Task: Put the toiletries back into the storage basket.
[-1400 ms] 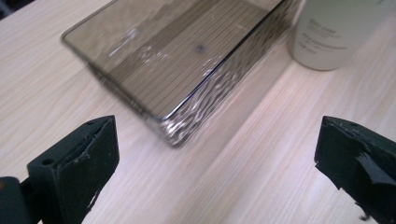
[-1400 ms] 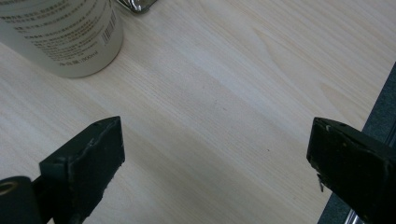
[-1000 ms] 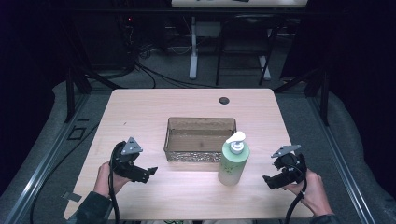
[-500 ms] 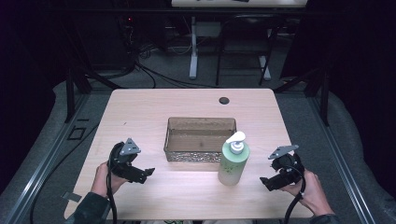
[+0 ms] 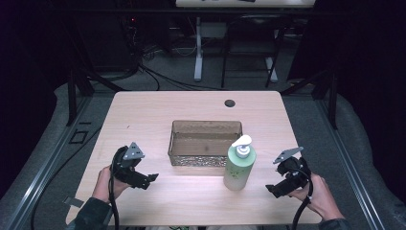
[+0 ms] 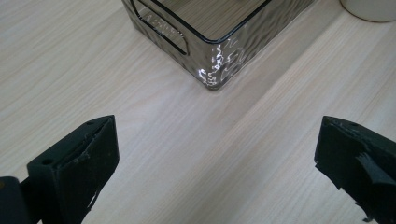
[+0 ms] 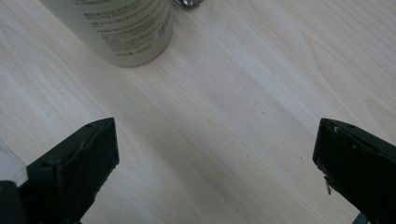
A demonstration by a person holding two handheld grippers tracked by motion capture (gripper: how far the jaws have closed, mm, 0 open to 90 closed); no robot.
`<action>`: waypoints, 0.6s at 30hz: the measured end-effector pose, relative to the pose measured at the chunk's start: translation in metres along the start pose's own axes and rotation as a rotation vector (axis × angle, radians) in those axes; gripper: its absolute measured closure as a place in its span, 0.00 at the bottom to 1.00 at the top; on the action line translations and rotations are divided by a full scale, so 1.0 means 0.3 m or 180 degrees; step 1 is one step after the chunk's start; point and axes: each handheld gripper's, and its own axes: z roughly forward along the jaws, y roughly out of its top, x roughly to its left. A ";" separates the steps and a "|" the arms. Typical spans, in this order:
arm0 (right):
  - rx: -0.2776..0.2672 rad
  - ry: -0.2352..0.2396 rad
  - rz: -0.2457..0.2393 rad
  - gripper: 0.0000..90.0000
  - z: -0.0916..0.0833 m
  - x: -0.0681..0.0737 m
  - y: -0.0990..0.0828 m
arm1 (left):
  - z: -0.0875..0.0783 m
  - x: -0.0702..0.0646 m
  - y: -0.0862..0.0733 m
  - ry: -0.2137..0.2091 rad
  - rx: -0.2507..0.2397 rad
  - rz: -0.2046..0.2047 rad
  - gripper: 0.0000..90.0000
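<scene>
A pale green pump bottle (image 5: pixel 239 165) with a white pump head stands upright on the wooden table (image 5: pixel 158 108), just in front of the right end of a clear rippled basket (image 5: pixel 206 143). The basket looks empty. My left gripper (image 5: pixel 149 179) is held low at the front left, open, its jaws pointing at the basket's near corner (image 6: pixel 212 77). My right gripper (image 5: pixel 271 188) is held low at the front right, open, jaws aimed at the bottle's base (image 7: pixel 128 32). Nothing lies between either pair of jaws.
A dark round hole (image 5: pixel 230 103) sits near the table's far edge. Cables (image 5: pixel 158 74) trail over the dark floor behind the table, beside the legs of another desk (image 5: pixel 198 48). Bare wood surrounds the basket on the left and far sides.
My right gripper has drifted slightly left and down toward the bottle. The left gripper has barely moved. Bottle and basket stay put.
</scene>
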 end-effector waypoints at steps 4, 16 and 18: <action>-0.0025 -0.0006 -0.0048 0.00 -0.020 -0.008 0.008 | -0.013 -0.015 0.004 -0.0034 -0.0023 0.0017 0.00; 0.0083 -0.0012 -0.0104 0.00 -0.083 -0.040 0.026 | 0.013 -0.034 0.006 -0.0075 0.0035 0.0055 0.00; 0.0097 -0.0053 -0.0139 0.00 -0.094 -0.044 0.032 | 0.014 -0.030 0.004 -0.0083 0.0056 0.0046 0.00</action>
